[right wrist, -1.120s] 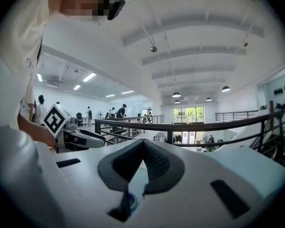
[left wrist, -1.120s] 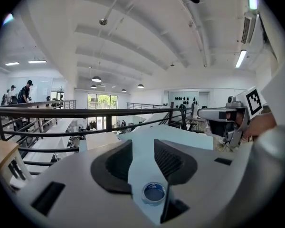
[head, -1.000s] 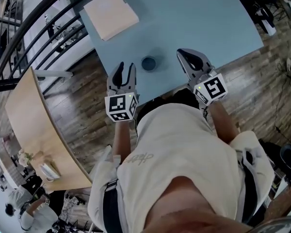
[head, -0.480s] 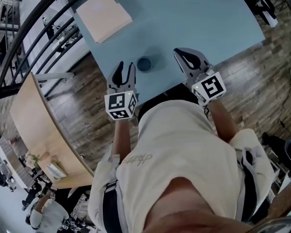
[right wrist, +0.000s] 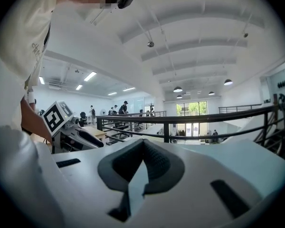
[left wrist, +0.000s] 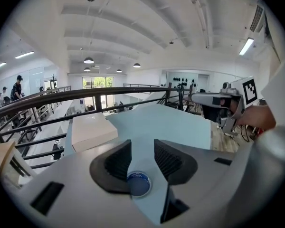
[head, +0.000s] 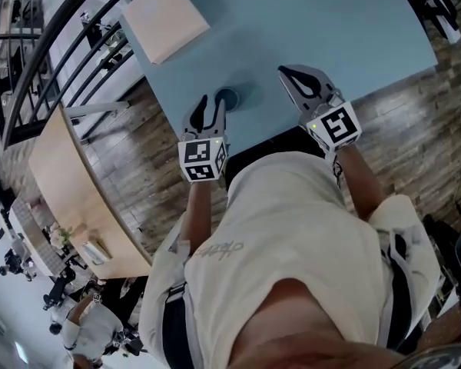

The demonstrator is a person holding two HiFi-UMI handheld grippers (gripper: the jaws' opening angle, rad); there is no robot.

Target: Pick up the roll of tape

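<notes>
The roll of tape (head: 230, 96) is a small dark blue ring lying flat on the light blue table (head: 323, 21) near its front edge. My left gripper (head: 210, 104) is open, and its fingertips reach the roll's near left side. In the left gripper view the roll (left wrist: 139, 185) sits low between the two dark pads (left wrist: 118, 161), slightly left of the gap's middle, with the left gripper (left wrist: 142, 147) spread around it. My right gripper (head: 286, 73) hovers over the table to the right of the roll, its jaws closed to a point. In its own view the right gripper (right wrist: 143, 144) holds nothing.
A flat tan box (head: 165, 18) lies at the table's far left corner. A dark metal railing (head: 61, 44) runs along the left, with a wooden desk (head: 69, 183) beside it. Wood flooring (head: 415, 106) shows to the right of the table.
My left gripper has moved forward and to the right, so its fingertips now reach the roll. The right gripper has stayed about where it was, still shut.
</notes>
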